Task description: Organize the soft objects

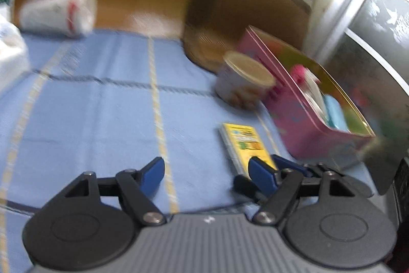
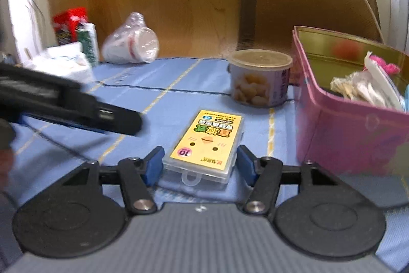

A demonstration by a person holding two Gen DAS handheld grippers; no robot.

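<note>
A clear plastic case with a yellow label [image 2: 207, 142] lies flat on the blue tablecloth [image 2: 179, 94]. My right gripper [image 2: 200, 163] is open, its blue pads on either side of the case's near end; I cannot tell if they touch it. My left gripper [image 1: 207, 170] is open and empty above the cloth, with the same case [image 1: 245, 142] just beyond its right finger. The left gripper also shows as a black blur at the left of the right wrist view [image 2: 76, 106]. A pink tin box [image 2: 352, 104] at the right holds soft packets and a pink item.
A lidded can [image 2: 260, 78] stands behind the case, next to the pink box [image 1: 314, 119]. A bagged stack of paper cups [image 2: 133, 45] lies at the far left, near white tissue packs [image 2: 64, 63] and a red box [image 2: 69, 22]. A brown chair [image 2: 306, 4] stands beyond the table.
</note>
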